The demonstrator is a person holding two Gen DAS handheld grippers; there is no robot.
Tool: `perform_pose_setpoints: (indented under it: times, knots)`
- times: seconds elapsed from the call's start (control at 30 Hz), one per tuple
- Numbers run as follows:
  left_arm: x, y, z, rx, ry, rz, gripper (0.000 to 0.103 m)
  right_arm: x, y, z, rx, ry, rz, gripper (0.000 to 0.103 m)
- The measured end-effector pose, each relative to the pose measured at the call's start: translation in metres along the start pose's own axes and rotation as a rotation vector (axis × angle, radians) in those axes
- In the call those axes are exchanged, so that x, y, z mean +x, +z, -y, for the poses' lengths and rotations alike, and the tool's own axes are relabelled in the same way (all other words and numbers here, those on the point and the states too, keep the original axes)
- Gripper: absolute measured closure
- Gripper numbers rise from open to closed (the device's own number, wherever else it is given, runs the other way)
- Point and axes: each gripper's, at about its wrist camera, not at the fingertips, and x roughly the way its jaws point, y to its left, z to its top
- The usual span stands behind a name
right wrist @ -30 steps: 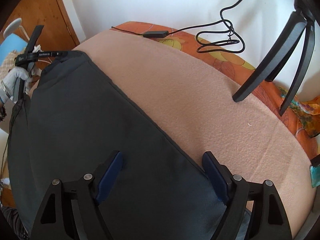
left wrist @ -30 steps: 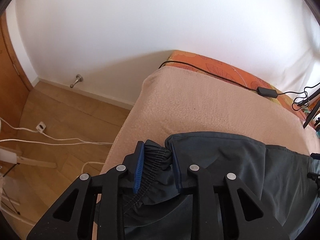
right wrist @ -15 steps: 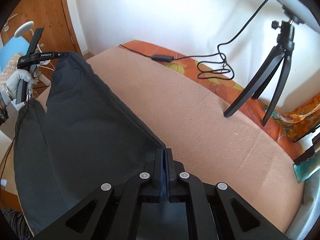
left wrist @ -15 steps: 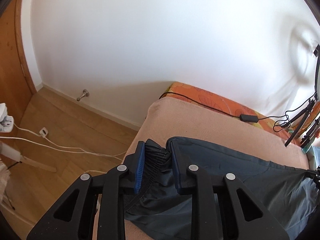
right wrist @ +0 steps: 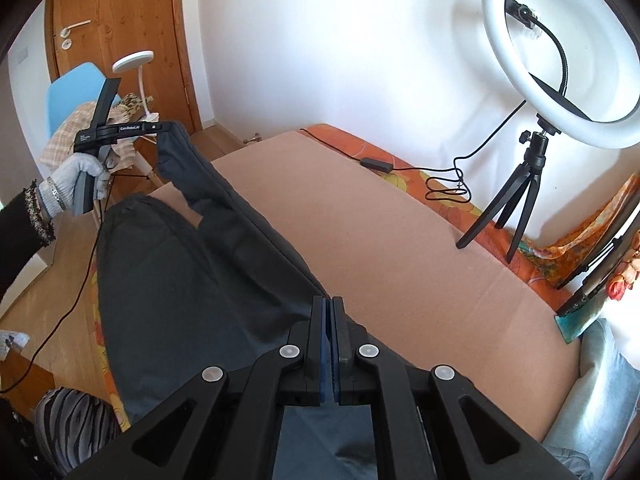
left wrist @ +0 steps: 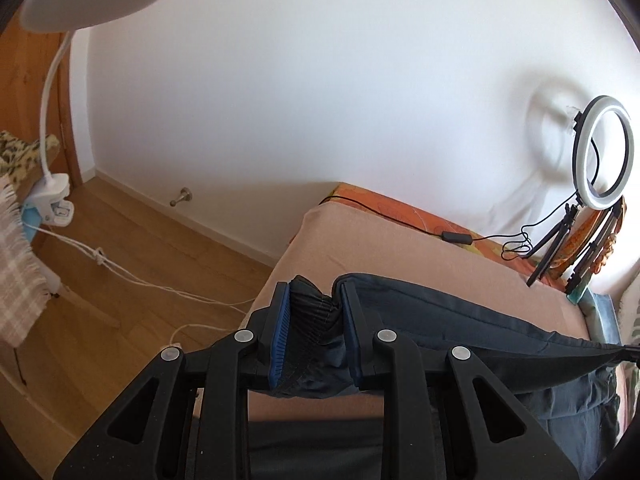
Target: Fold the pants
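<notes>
Left gripper (left wrist: pixel 313 334): black linkage arms, silver rivets, ribbed blue pads. Right gripper (right wrist: pixel 330 344): same build. Left hand (right wrist: pixel 78 178): grey knit glove, beaded bracelets beside glove cuff, black sleeve (right wrist: pixel 18 226).

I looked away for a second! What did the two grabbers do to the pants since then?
The right gripper snapped shut on the far end of the dark pants; a second ago its jaws stood wide open over them. Both grippers then lifted, pulling the pants up off the pink blanket. The left gripper kept its hold on the bunched waistband. The ring light stayed put.
</notes>
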Motion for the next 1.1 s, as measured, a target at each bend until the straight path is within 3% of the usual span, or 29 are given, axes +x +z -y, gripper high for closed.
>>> perform_pose_setpoints:
  times: [0.27,0.63,0.73,0.87,1.1]
  knots:
    - [-0.034,-0.06,-0.018,-0.007,-0.015,-0.003,0.08,-0.029,-0.041,-0.047,-0.025,0.046,-0.03,0.103]
    - [-0.065,-0.13,-0.038,-0.079,-0.062,-0.052,0.077,-0.025,-0.107,-0.087,-0.023,0.065,-0.118,0.103]
    - [-0.071,-0.145,-0.045,-0.132,-0.078,-0.076,0.07,-0.021,-0.119,-0.096,-0.04,0.053,-0.139,0.103]
    - [-0.089,-0.158,-0.053,-0.227,-0.128,-0.043,0.049,-0.018,-0.129,-0.101,-0.041,0.043,-0.145,0.103]
    - [-0.096,-0.173,-0.075,-0.465,-0.261,-0.015,0.048,-0.022,-0.135,-0.101,-0.02,0.039,-0.128,0.103]
